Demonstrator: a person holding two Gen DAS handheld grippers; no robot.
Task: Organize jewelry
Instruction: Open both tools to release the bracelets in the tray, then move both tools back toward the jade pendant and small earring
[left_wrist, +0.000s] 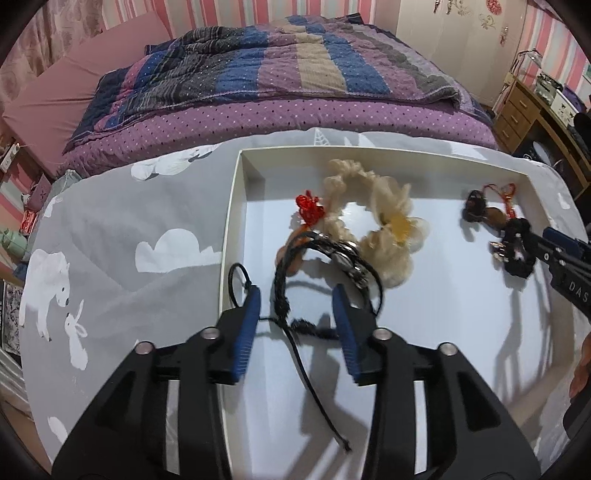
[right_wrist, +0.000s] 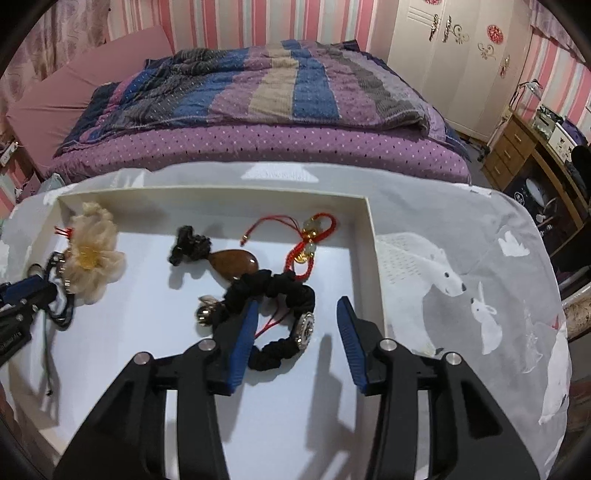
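Left gripper (left_wrist: 295, 299): blue ribbed fingers (left_wrist: 248, 325) spread apart, gripping nothing; a black braided cord bracelet (left_wrist: 284, 295) lies between them, its loose tail trailing toward 6 o'clock. Right gripper (right_wrist: 295, 317): fingers (right_wrist: 242, 339) likewise released, straddling a black ruffled scrunchie (right_wrist: 273, 291) bearing a round rhinestone charm (right_wrist: 306, 328).

All pieces lie inside a shallow white cardboard tray (right_wrist: 373, 236) with low upright walls. From the right fingers, at 11 o'clock a glossy brown teardrop stone (right_wrist: 231, 263) on a black knotted cord; at 12 o'clock a red braided cord charm (right_wrist: 310, 240) with pale beads and gold coins. Far at 9 o'clock, a fuzzy cream scrunchie (right_wrist: 94, 251) with a yellow-centred fabric flower.

The tray sits on a counter under a grey cloth (right_wrist: 461, 295) printed with white polar bears and rabbits. Beyond, at 12 o'clock, a bed with a striped, dotted quilt (right_wrist: 277, 88); pink-striped walls; a wooden drawer unit (right_wrist: 517, 147) at 2 o'clock.
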